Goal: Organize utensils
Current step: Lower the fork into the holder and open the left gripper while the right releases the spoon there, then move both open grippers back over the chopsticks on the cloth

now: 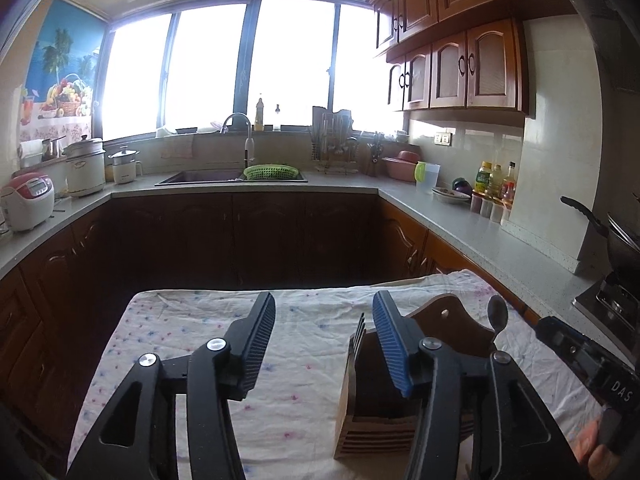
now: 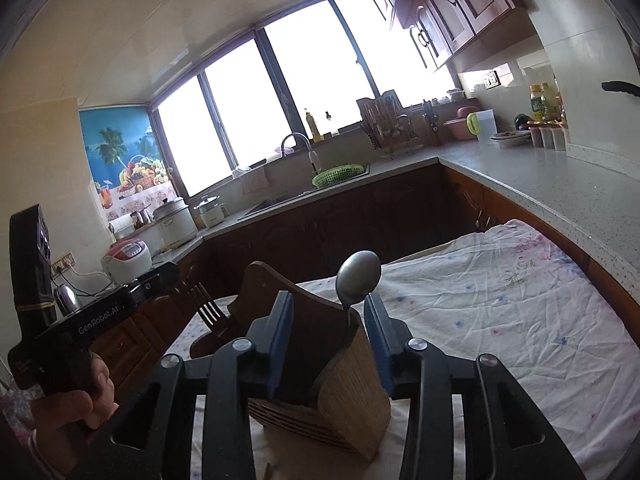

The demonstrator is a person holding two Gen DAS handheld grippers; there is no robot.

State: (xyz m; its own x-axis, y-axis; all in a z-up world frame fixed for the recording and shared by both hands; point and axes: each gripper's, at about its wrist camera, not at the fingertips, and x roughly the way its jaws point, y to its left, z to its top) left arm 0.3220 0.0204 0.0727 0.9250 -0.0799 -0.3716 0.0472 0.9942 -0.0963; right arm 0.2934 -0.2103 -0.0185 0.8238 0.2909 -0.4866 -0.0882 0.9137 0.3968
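Observation:
A wooden utensil holder (image 1: 384,420) stands on a table covered with a floral cloth (image 1: 224,320). A fork (image 1: 358,336) and a metal spoon (image 1: 497,314) stand upright in it. My left gripper (image 1: 324,312) is open and empty, just left of the holder. In the right wrist view the holder (image 2: 332,368) sits between the fingers of my right gripper (image 2: 328,312), which is open; the spoon (image 2: 358,276) rises between the fingertips, not gripped. The fork (image 2: 208,308) stands at the holder's left side.
The left gripper body and the hand holding it (image 2: 80,360) are at the left of the right wrist view. Kitchen counters run around the room, with a sink (image 1: 232,178), a green basket (image 1: 270,172), rice cookers (image 1: 26,200), bottles (image 1: 496,184) and a pan (image 1: 616,236).

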